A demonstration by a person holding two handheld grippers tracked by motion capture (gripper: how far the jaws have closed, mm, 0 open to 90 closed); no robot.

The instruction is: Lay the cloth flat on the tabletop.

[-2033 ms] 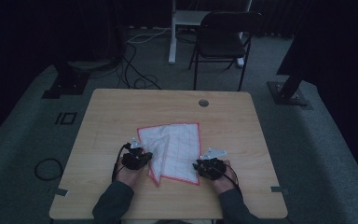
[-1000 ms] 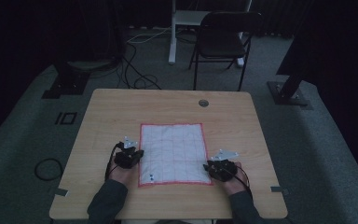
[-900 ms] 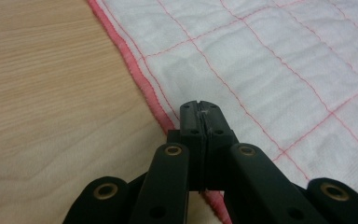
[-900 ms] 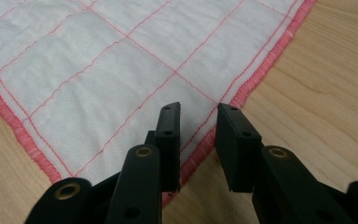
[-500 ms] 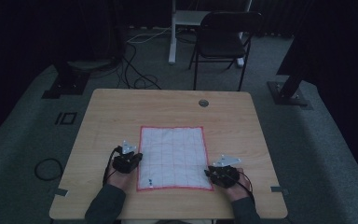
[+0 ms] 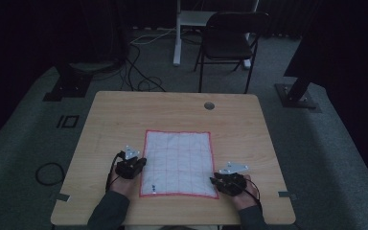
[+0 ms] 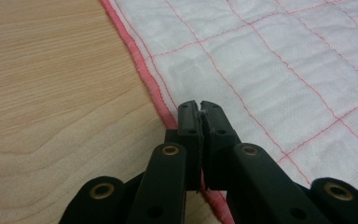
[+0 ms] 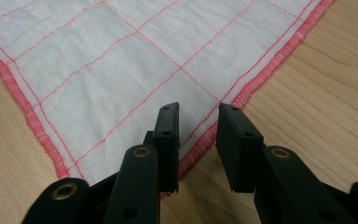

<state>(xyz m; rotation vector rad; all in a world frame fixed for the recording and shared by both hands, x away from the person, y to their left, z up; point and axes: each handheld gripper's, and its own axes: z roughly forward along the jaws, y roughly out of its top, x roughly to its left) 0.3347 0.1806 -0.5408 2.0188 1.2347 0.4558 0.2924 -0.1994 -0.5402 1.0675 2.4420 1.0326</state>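
1. The left gripper (image 7: 199,105) has its fingers pressed together, tips just over the cloth's hem (image 7: 140,70). A pale fleck sits between the tips, but the cloth (image 6: 177,160) lies flat under them and does not look pinched.
2. The right gripper (image 8: 198,109) has its fingers apart, nothing clamped. The hem runs beneath the gap, close to the cloth's near corner.
3. The cloth lies spread flat between the two pairs of fingers, left edge at the left fingers, near right corner at the right ones.
4. Likely trouble:
   - the shut left fingers dragging sideways could catch the hem and ruck up the flat cloth;
   - the right fingers closing from here might bite only the hem's rim and slip off, or lift the corner and fold it over;
   - pressing too low could scrape the fingertips on the bench (image 6: 124,115).
5. Beyond the fingers, the bench is pale wood with a round grommet (image 6: 209,105) at its far side.
6. Past it are dim grey carpet, a dark chair (image 6: 230,36) and loose cables (image 6: 139,72).
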